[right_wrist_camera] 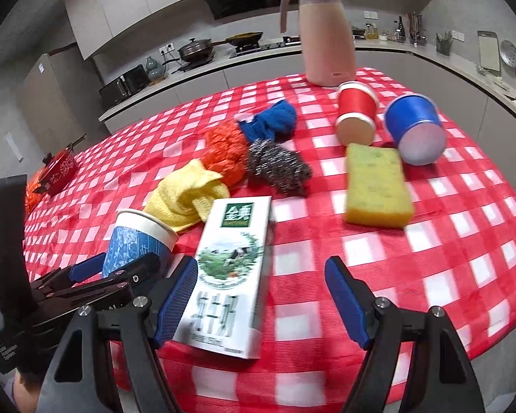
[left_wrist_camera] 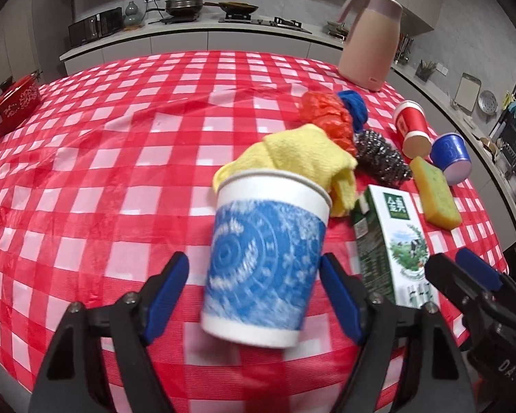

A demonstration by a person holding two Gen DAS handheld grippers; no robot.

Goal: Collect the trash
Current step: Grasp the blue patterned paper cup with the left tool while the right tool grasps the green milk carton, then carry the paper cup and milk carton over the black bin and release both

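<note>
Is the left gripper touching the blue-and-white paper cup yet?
Apart. In the left wrist view the left gripper straddles the paper cup with jaws open; red-checked tablecloth shows between the left finger and the cup wall.

I see open checked cloth [left_wrist_camera: 103, 172] to my left, while on the right the milk carton [right_wrist_camera: 230, 275], yellow rag [right_wrist_camera: 185, 199], steel scourer [right_wrist_camera: 278, 168], sponge [right_wrist_camera: 378, 186] and two tipped cups [right_wrist_camera: 357, 113] crowd together, leaving only narrow gaps between them.
</note>
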